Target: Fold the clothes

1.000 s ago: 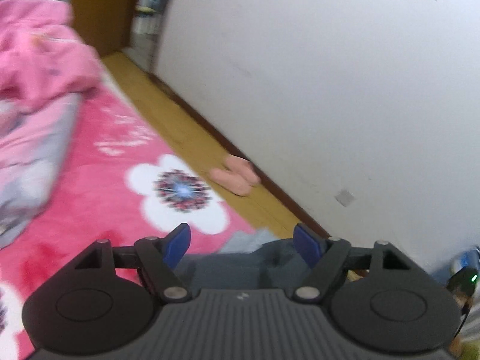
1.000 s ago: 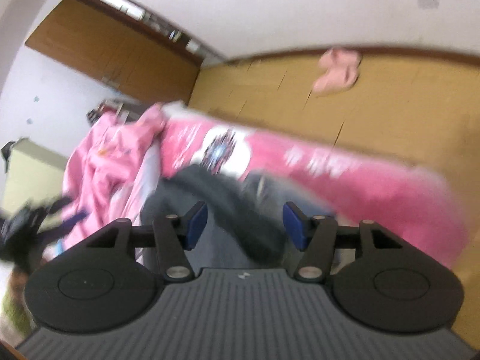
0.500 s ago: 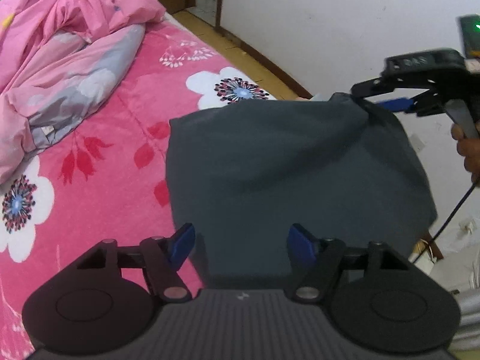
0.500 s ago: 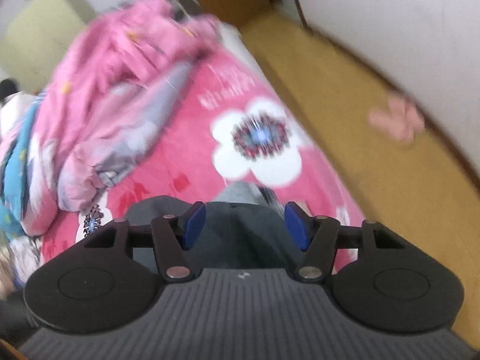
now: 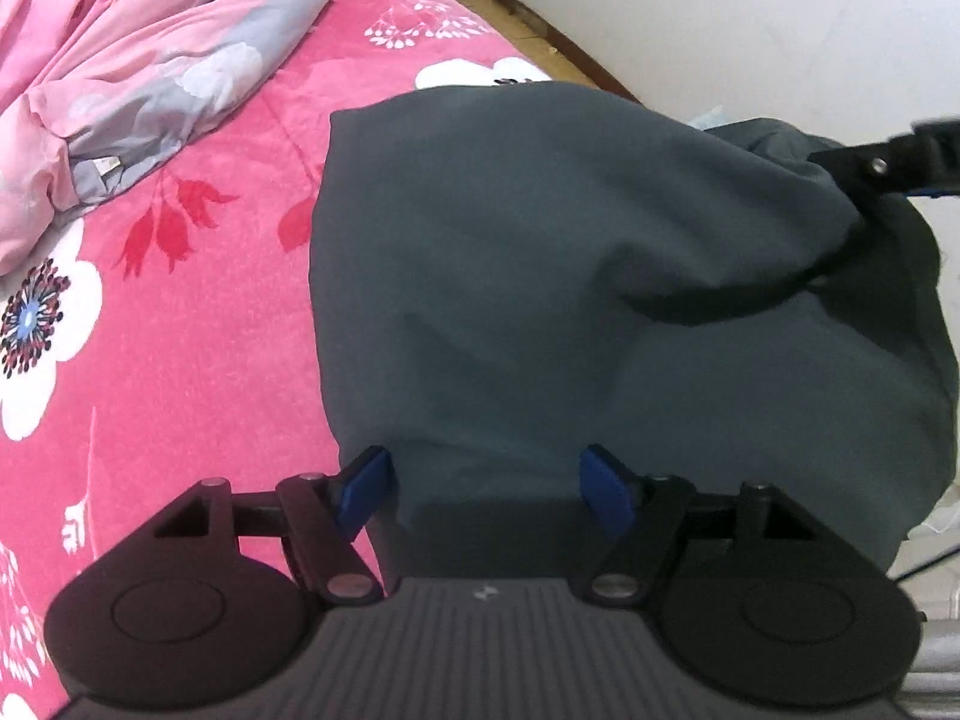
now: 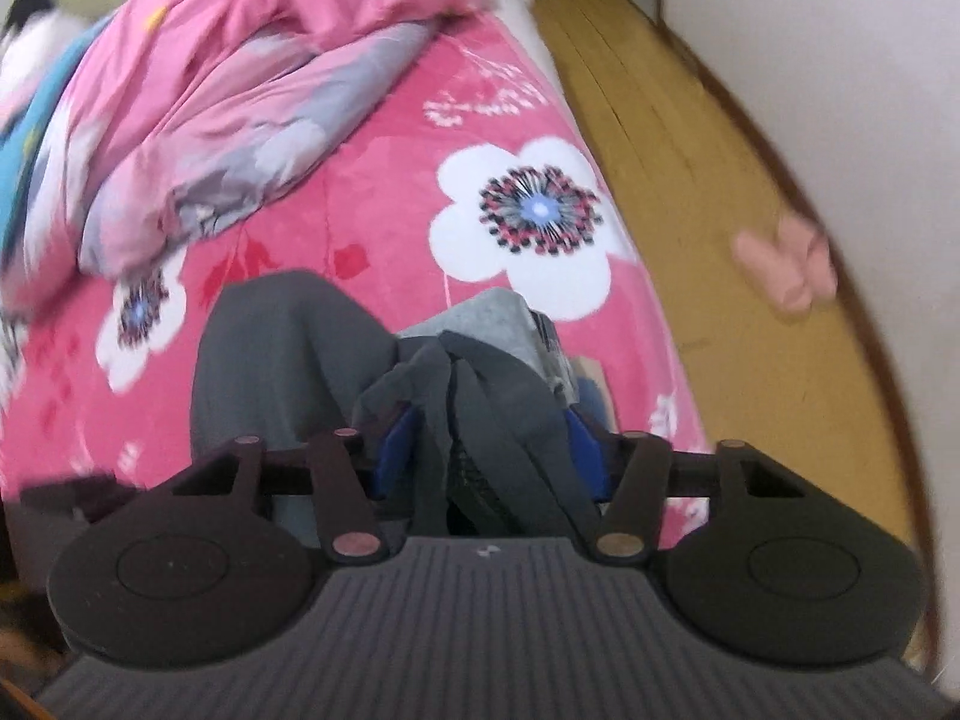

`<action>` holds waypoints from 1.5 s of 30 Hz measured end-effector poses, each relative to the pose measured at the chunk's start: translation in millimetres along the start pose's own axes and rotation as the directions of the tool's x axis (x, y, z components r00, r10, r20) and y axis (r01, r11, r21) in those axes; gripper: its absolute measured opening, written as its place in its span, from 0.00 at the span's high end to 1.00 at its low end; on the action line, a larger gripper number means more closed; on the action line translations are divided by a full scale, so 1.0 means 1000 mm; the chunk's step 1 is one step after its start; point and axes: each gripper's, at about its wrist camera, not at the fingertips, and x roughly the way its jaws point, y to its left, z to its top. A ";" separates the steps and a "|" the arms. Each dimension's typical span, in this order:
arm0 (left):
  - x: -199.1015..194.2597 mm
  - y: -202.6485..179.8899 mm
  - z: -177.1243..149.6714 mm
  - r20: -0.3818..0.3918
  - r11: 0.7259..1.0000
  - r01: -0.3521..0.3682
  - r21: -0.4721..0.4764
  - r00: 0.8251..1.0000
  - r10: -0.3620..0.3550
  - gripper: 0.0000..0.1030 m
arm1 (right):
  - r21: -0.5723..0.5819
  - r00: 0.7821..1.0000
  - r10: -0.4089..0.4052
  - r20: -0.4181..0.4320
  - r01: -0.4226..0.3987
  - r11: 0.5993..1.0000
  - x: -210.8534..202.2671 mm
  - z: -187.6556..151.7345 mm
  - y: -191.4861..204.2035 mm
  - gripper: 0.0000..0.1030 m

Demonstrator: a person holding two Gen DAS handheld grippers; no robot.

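While my two hands share one cloth, the risks run left to right:

Left jaws: my left gripper stands apart over the near edge of the dark grey garment; the blue pads flank the cloth without pressing it, and the opening is widening; if I lift now, I judge this edge stays behind and the fold goes crooked.

Right jaws: my right gripper is closing with a gathered bunch of the garment between the pads; whether they bite yet, I cannot tell; a thick bunch could slip out, or a pull could drag the cloth off the bed's side.

Garment, place: on the pink flowered bedspread, its right part lifted off it and hanging from my right gripper, near the edge by the wall.

Garment, look: plain, matte, soft; smooth on the left, a deep crease and sag on the right.

Neighbour: the rumpled pink quilt lies apart, upper left.
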 end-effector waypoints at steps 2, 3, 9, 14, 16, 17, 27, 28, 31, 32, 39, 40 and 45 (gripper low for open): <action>0.002 -0.001 0.000 -0.005 1.000 -0.009 -0.013 1.000 0.009 0.27 | -0.095 0.999 -0.017 0.031 0.020 0.995 -0.009 -0.007 0.015 0.66; 0.003 -0.002 0.000 -0.007 1.000 -0.015 -0.020 1.000 0.014 0.27 | -0.152 0.999 -0.011 0.047 0.018 0.988 -0.014 -0.011 0.022 0.70; 0.004 -0.005 -0.003 0.002 0.997 -0.024 -0.069 1.000 0.024 0.27 | -0.421 0.969 0.016 0.246 0.092 0.902 -0.054 -0.036 0.047 0.91; 0.003 -0.006 -0.005 0.011 0.995 -0.020 -0.099 1.000 0.021 0.25 | -0.164 0.965 -0.113 0.235 0.154 0.974 -0.027 -0.039 -0.016 0.90; 0.004 -0.006 -0.003 0.012 0.994 -0.024 -0.105 1.000 0.025 0.25 | -0.015 0.972 -0.147 0.183 0.152 0.988 -0.013 -0.037 -0.048 0.87; 0.004 -0.005 -0.004 0.013 0.994 -0.021 -0.109 1.000 0.022 0.25 | 0.055 0.970 -0.165 0.180 0.158 0.986 -0.012 -0.035 -0.062 0.86; -0.012 -0.002 -0.007 0.030 0.986 0.013 -0.163 1.000 -0.008 0.26 | -0.178 0.952 0.194 0.235 -0.154 0.972 -0.036 -0.013 -0.040 0.85; -0.018 0.001 -0.009 0.036 0.984 0.022 -0.175 0.999 -0.016 0.26 | -0.206 0.962 0.194 0.190 -0.154 0.966 -0.025 -0.013 -0.036 0.85; -0.039 0.011 -0.019 0.052 0.977 0.054 -0.204 0.998 -0.045 0.25 | -0.193 0.989 -0.061 0.137 0.087 0.977 0.006 -0.011 -0.042 0.85; -0.045 0.014 -0.024 0.053 0.975 0.064 -0.214 0.997 -0.053 0.25 | -0.142 0.979 -0.139 0.150 0.161 0.977 0.004 -0.008 -0.052 0.84; -0.044 0.021 -0.052 -0.007 0.959 0.123 -0.253 0.992 -0.129 0.24 | -0.277 0.969 0.099 0.226 -0.034 0.960 -0.057 -0.026 -0.037 0.83; -0.040 0.018 -0.055 -0.021 0.958 0.125 -0.257 0.991 -0.135 0.24 | -0.359 0.969 0.161 0.186 -0.086 0.929 -0.056 -0.034 -0.024 0.83; -0.028 0.005 -0.062 -0.038 0.939 0.177 -0.295 0.980 -0.196 0.24 | -0.561 0.996 0.091 -0.015 -0.084 0.824 -0.007 -0.069 0.006 0.82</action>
